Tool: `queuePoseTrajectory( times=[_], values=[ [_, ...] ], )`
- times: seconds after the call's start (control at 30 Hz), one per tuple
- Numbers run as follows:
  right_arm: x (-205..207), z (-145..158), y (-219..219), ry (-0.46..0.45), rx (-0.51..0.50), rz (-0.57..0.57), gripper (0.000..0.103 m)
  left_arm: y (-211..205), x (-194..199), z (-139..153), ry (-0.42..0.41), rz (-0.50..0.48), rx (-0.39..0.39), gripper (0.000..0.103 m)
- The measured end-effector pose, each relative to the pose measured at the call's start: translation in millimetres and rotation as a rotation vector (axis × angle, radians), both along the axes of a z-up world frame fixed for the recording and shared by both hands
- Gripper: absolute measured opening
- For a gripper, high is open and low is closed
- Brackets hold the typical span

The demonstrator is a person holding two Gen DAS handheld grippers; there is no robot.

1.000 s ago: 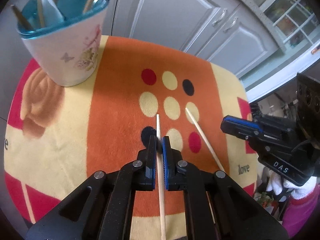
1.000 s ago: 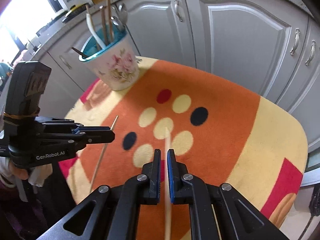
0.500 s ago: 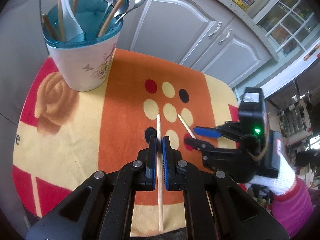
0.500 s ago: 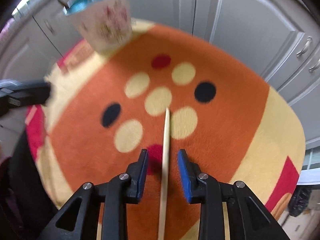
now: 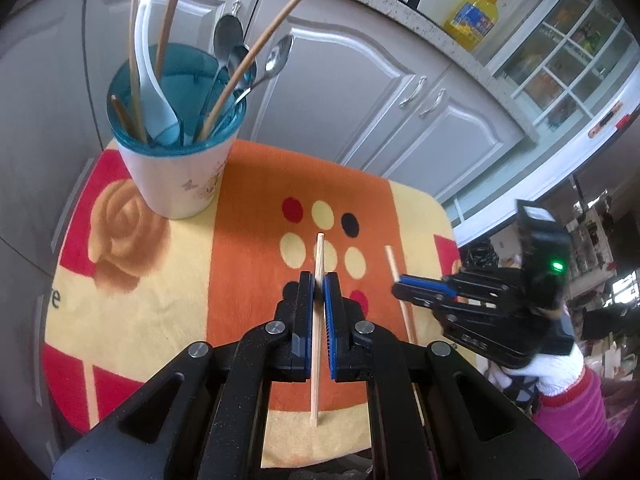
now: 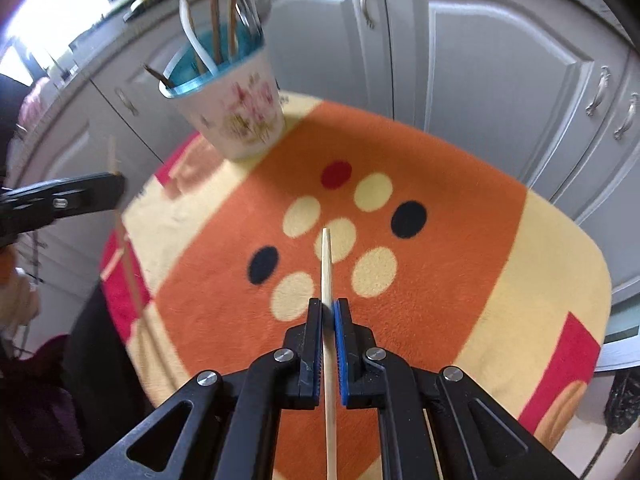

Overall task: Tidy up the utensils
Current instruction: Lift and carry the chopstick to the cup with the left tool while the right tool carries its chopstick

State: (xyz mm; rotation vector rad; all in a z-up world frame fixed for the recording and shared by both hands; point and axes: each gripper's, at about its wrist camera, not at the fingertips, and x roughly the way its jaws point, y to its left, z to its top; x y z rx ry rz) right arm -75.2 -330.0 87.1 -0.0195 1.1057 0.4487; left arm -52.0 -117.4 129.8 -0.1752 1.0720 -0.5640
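In the left wrist view my left gripper (image 5: 319, 280) is shut on a pale wooden chopstick (image 5: 316, 360), held above the orange mat (image 5: 248, 280). A white floral cup (image 5: 180, 184) with a teal inside stands at the mat's far left corner and holds spoons and chopsticks. My right gripper (image 5: 400, 286) is at the right, clamped on a second chopstick (image 5: 390, 260). The right wrist view shows that gripper (image 6: 329, 308) shut on its chopstick (image 6: 327, 264), the cup (image 6: 240, 120) far left, and the left gripper (image 6: 118, 188) blurred at the left edge.
Grey cabinet doors (image 5: 360, 92) stand behind the mat, with a yellow bottle (image 5: 474, 18) on the counter above. A person's white-gloved hand and pink sleeve (image 5: 560, 380) hold the right gripper. The mat ends in rounded edges on all sides.
My left gripper has risen with its chopstick, so the whole cup shows. The right gripper opened over the second chopstick, then shut on it.
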Motion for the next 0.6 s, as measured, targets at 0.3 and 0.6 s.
queuePoseTrajectory(
  times=[0.3,0.6],
  values=[
    [-26.7,43.3,-2.3,-0.09,0.093,-0.01,0.006,7.7,-1.5,26.6,-0.058,-0.003,-0.006,0.004],
    [-19.1,31.6,14.5,-0.082,-0.005,-0.005,0.01,20.3,0.4,37.9,-0.08,0.023,-0.017,0.004]
  ],
)
